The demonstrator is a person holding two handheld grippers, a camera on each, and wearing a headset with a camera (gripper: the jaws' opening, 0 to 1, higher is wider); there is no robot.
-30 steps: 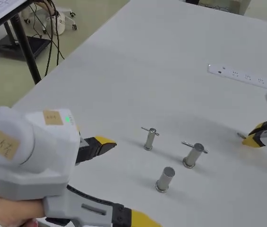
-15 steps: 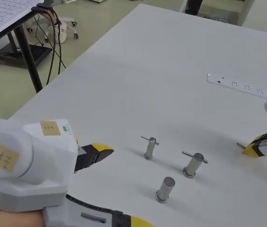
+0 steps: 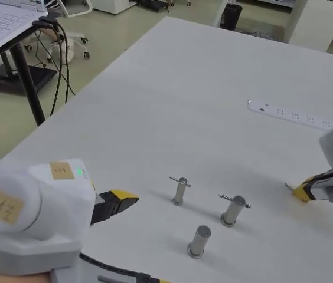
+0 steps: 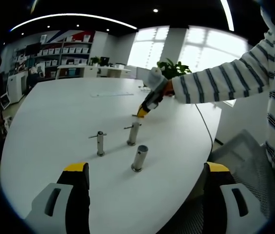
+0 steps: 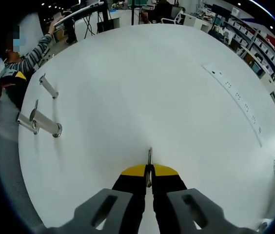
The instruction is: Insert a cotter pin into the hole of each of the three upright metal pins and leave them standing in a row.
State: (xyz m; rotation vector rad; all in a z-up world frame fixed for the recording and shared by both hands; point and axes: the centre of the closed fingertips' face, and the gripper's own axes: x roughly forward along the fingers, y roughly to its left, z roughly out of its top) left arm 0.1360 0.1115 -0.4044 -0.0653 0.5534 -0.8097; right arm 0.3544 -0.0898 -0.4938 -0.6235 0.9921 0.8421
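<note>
Three metal pins (image 3: pixel 233 210) stand on the table (image 3: pixel 184 106), power strip (image 3: pixel 287 113) behind them

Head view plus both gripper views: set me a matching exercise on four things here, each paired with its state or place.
1 front metal pin
2 right gripper
3 left gripper
4 power strip

A open, holding nothing
B shut on a cotter pin
C lying flat, farthest back
D no cotter pin through it

Pairs: 1-D, 2-B, 3-A, 4-C

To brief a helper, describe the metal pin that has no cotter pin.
On the white table, nearer than the power strip, stand three metal pins. The bare pin is closest to the person; the left pin and right pin behind it carry crosswise cotter pins, it has none.
</note>
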